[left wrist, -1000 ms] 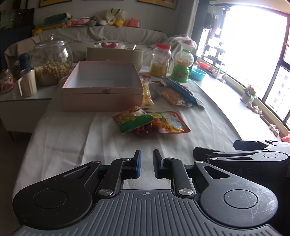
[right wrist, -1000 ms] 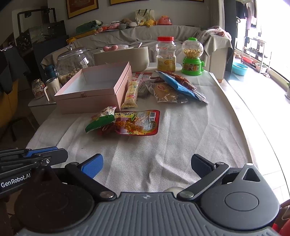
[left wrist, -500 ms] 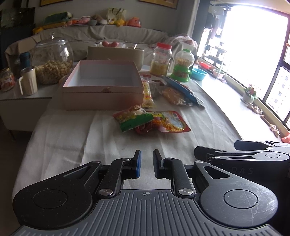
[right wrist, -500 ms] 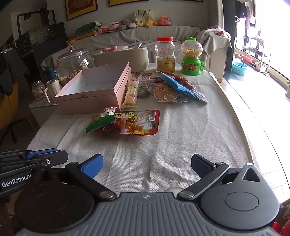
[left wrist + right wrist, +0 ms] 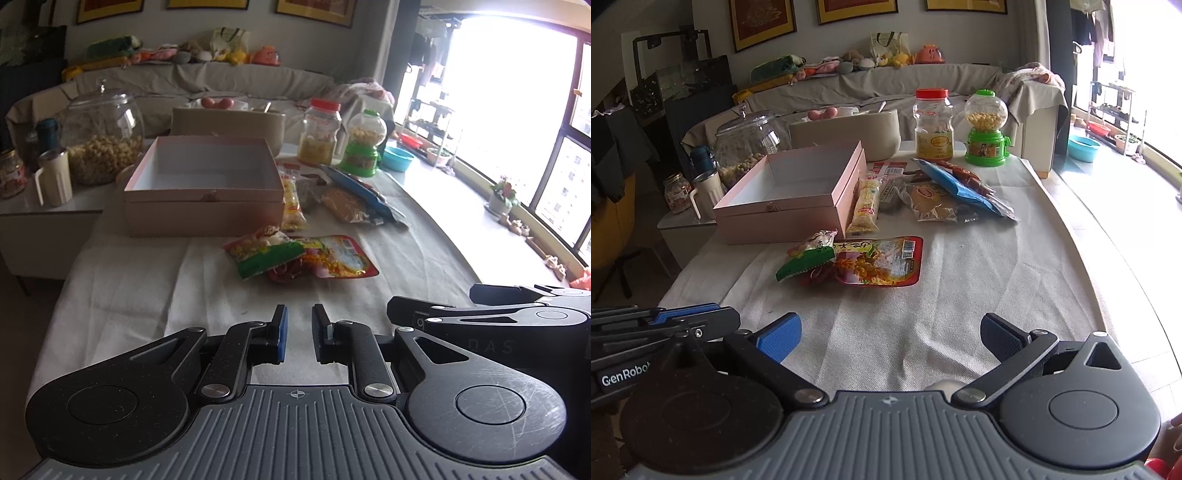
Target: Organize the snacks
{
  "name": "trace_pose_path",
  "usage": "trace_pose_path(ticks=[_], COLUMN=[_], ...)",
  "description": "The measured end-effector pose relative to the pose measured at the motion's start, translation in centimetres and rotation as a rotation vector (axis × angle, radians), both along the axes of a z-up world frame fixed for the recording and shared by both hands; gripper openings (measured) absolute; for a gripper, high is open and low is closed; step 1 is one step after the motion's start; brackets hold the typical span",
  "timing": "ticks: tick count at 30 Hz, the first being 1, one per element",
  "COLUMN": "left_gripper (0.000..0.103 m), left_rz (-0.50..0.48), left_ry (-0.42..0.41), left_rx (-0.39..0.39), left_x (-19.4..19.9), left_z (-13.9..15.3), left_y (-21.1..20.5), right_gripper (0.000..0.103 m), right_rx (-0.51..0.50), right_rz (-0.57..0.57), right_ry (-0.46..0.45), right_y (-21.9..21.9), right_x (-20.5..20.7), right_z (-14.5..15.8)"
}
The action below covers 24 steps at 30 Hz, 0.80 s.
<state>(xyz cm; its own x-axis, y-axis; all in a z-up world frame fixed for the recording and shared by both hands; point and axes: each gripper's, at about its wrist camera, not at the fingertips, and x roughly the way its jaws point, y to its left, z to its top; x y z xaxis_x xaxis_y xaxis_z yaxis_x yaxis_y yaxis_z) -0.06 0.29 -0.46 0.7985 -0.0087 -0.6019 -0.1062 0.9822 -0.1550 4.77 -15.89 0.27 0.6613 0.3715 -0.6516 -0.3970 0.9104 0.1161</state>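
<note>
Snacks lie loose on cloth-covered table [image 5: 960, 295]: green packet [image 5: 807, 258] overlaps red packet [image 5: 882, 260] nearest grippers; yellow packet [image 5: 867, 203], clear packet [image 5: 936, 205] and blue packet [image 5: 960, 188] beside empty pink box [image 5: 798, 192]. Nothing yet boxed. Left gripper [image 5: 297, 326] nearly closed, nothing held; right gripper [image 5: 890, 334] wide open, nothing held. Green packet judged best taken first, pinched at free edge, since top of pile. Glass jar [image 5: 101, 138], red-lidded jar [image 5: 932, 123], green dispenser [image 5: 985, 127] stand behind; draped sofa [image 5: 886, 83] and bright window [image 5: 509, 96] beyond.

Blown-out daylight from the window [image 5: 517, 110] at right, dim left side, fisheye-curved edges.
</note>
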Motion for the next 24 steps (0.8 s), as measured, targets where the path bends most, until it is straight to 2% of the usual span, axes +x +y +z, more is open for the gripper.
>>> trace_pose_path(ticks=[24], left_gripper=[0.018], left_rz=[0.012], left_ry=[0.01], left_rx=[-0.021], left_x=[0.1], left_z=[0.05], left_y=[0.5], right_gripper=[0.103], right_rx=[0.002], right_rz=[-0.008], right_ry=[0.0], right_y=[-0.09], right_x=[0.11], right_z=[-0.08])
